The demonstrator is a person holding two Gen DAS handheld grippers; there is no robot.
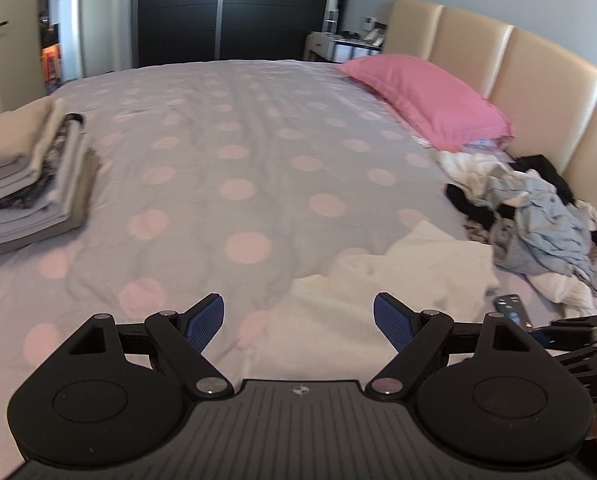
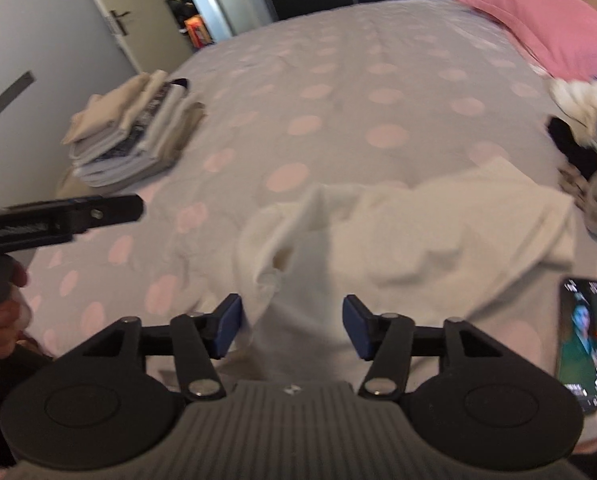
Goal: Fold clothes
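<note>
Both grippers are hanging over the bed [image 1: 226,128], its grey cover dotted with pale pink spots. The left gripper [image 1: 298,322] is standing wide, blue pads well apart, nothing between them. The right gripper [image 2: 292,326] is standing open too, its pads clear of the cloth; a cream garment [image 2: 410,240] is lying rumpled on the cover just ahead of it and under its fingers, not gripped. In the left wrist view that same cream garment [image 1: 386,280] is lying to the right of the left gripper.

A stack of folded clothes [image 1: 30,176] is sitting on the far left side of the bed, well apart from the garment. A heap of unfolded laundry [image 1: 538,216], blue, white and black, is piled by the padded headboard [image 1: 538,64], just below a pink pillow [image 1: 426,96].

A phone [image 2: 582,344] is lying on the cover beside the garment, screen lit; there is small writing on it, too blurred to read. No brand is legible on either gripper, only a small round mark on each body.
</note>
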